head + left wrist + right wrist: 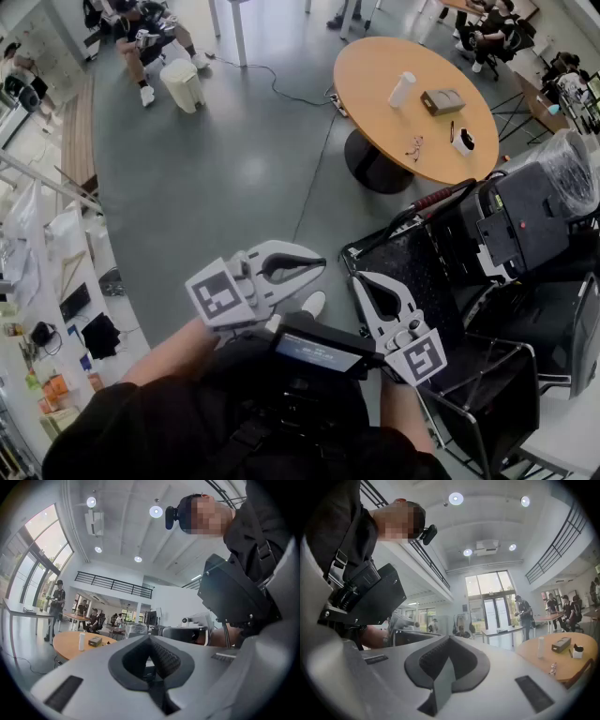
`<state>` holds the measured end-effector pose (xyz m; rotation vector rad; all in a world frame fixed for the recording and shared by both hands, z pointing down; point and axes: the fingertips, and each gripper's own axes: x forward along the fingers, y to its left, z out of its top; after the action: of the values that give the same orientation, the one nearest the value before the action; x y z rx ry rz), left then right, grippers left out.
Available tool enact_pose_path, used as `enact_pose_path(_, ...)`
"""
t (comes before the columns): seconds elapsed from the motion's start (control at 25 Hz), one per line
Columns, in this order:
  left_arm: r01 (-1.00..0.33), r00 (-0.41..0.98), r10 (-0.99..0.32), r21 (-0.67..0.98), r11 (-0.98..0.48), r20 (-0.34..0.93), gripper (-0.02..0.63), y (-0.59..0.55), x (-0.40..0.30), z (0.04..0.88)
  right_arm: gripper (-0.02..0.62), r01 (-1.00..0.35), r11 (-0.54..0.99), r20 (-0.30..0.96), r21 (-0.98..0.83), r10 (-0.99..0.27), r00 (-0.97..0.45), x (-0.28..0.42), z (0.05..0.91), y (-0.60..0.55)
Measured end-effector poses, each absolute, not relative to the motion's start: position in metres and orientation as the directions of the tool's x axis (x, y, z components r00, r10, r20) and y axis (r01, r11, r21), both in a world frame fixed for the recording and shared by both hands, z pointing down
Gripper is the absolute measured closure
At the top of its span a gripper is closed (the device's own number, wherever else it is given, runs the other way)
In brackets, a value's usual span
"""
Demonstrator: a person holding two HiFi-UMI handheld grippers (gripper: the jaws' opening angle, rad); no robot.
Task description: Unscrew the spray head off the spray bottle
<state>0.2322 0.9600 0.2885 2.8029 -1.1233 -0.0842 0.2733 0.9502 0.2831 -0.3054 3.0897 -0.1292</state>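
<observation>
**A:** How far along is the unscrewing?

**B:** Not begun, by my reading. The left gripper is level at the person's chest, with its jaws pressed fully together and nothing between them. The right gripper is just beside it and the same, jaws closed and empty. Their tips are near each other above the floor.

**A:** And the bottle?

**B:** Nothing in reach is plainly a spray bottle. The likeliest thing is a white cylinder standing upright on the round tabletop, well apart from both grippers. It is too small to tell whether it has a spray head. So everything is left: get to it, steady the body, grip the head, twist it off.

**A:** Materials?

**B:** The grippers are pale grey moulded plastic with curved shells. Dark ribbed pads line the inner faces. Each carries a cube with black-and-white square markers. The floor is smooth grey with a dull sheen, and a thin cable trails across it. The tabletop looks like smooth orange-brown wood on a dark pedestal. The cylinder is slim, straight-sided and matte. Near it lies a small flat box, grey-brown.
</observation>
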Motion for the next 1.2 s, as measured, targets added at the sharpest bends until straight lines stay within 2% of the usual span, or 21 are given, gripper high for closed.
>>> enact_pose_path(0.44,-0.720,0.689,-0.724,0.123,-0.683,0.009,0.598,0.849,0.243,0.279,0.600,-0.123,0.989,-0.033,-0.085,-0.126,-0.991,0.271,0.277,0.840)
enact_pose_path(0.68,-0.747,0.660,-0.751,0.124,-0.653,0.022,0.598,0.796,0.242,0.278,0.600,-0.138,0.985,-0.003,-0.106,-0.140,-0.990,0.277,0.289,0.774)
enact_pose_path(1.2,-0.758,0.646,-0.762,0.136,-0.637,0.032,0.598,0.744,0.204,0.289,0.600,-0.119,0.984,-0.004,-0.131,-0.120,-0.993,0.234,0.291,0.722)
